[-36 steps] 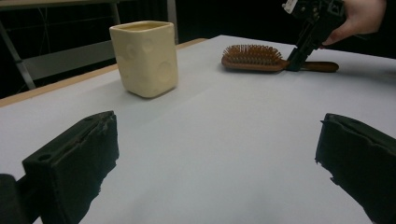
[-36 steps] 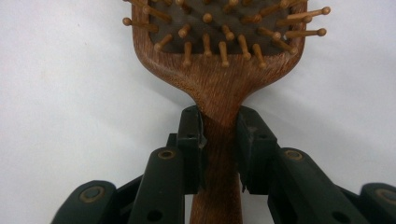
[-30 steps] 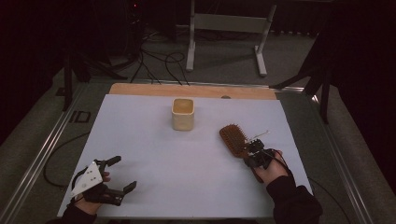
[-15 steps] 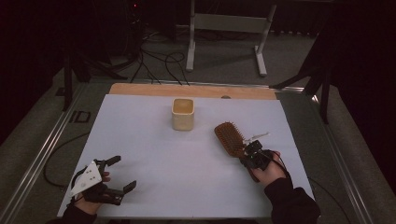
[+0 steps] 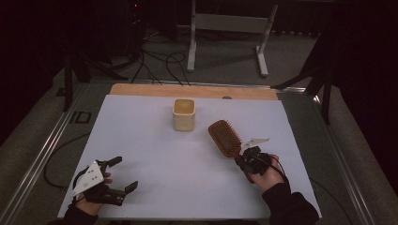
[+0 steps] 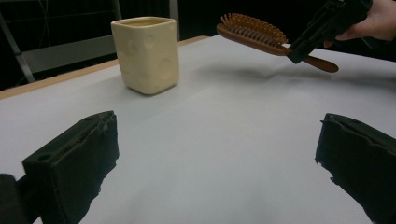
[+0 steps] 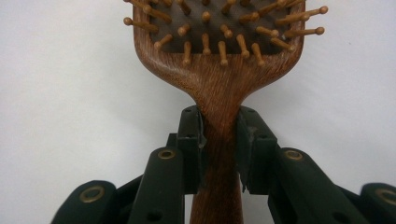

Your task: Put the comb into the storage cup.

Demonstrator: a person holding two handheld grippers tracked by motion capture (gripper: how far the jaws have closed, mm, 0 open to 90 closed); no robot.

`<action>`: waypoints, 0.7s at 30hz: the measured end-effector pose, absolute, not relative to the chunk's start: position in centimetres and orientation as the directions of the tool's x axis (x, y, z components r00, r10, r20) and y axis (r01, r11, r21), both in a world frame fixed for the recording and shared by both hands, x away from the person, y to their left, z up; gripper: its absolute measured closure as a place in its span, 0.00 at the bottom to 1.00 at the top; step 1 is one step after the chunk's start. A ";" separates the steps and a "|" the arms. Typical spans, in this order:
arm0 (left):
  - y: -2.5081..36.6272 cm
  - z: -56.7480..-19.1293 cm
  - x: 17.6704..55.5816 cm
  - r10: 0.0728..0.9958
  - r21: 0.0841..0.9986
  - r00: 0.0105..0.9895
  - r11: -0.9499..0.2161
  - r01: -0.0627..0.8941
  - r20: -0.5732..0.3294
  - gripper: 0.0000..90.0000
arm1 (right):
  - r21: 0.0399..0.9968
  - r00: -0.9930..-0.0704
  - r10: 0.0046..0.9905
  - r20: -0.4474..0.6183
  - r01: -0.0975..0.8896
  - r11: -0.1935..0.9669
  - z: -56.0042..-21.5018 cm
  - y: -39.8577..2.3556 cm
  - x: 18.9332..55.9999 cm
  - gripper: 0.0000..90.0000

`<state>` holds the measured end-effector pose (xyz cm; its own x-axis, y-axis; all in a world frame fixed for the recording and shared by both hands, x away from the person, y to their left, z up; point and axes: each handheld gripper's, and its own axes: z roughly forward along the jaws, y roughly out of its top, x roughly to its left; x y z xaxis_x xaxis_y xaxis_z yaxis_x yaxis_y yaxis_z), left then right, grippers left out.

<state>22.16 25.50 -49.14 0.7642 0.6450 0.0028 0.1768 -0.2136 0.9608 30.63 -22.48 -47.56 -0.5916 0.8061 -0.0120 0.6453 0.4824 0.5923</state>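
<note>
In the right gripper view the hairbrush (image 7: pixel 218 70) runs off the top edge, so most of its bristle pad is cut away, and the bottom edge cuts its handle. The stretch of handle between the jaws of the right gripper (image 7: pixel 219 140) is covered by their pads.

In the left gripper view the jaws of the left gripper (image 6: pixel 215 163) are cut by the bottom and side edges. The far hand (image 6: pixel 376 21) runs off the top right corner.

In the high view both forearms leave the bottom edge, and the hairbrush (image 5: pixel 224 137) handle is hidden under the right gripper (image 5: pixel 253 159). Whether anything lies inside the cream cup (image 5: pixel 183 115) is too dim to tell.
</note>
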 end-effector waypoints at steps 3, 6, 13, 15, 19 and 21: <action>25.5 -49.1 22.2 0.646 0.961 0.763 -0.209 0.181 -0.003 0.00 | 0.599 -0.609 0.793 -0.011 0.631 0.493 -47.4 -22.2 30.3 0.81; 25.5 -49.1 22.2 0.647 0.962 0.762 -0.203 0.185 -0.010 0.00 | 0.616 -0.621 0.784 -0.012 0.613 0.495 -47.4 -21.9 29.8 0.81; 25.2 -49.1 22.4 0.646 0.960 0.763 -0.200 0.196 -0.021 0.00 | 0.681 -0.645 0.764 -0.011 0.555 0.478 -47.0 -21.6 29.0 0.81; 25.1 -49.1 22.4 0.641 0.960 0.767 -0.197 0.199 -0.027 0.00 | 0.695 -0.649 0.761 -0.008 0.544 0.470 -46.9 -21.5 28.9 0.81; 24.8 -49.0 22.5 0.641 0.956 0.766 -0.201 0.212 -0.035 0.00 | 0.726 -0.652 0.758 -0.006 0.518 0.452 -46.9 -21.2 28.6 0.81; 24.6 -48.8 22.5 0.641 0.956 0.767 -0.203 0.213 -0.035 0.00 | 0.747 -0.667 0.745 0.003 0.496 0.442 -47.0 -21.2 28.5 0.81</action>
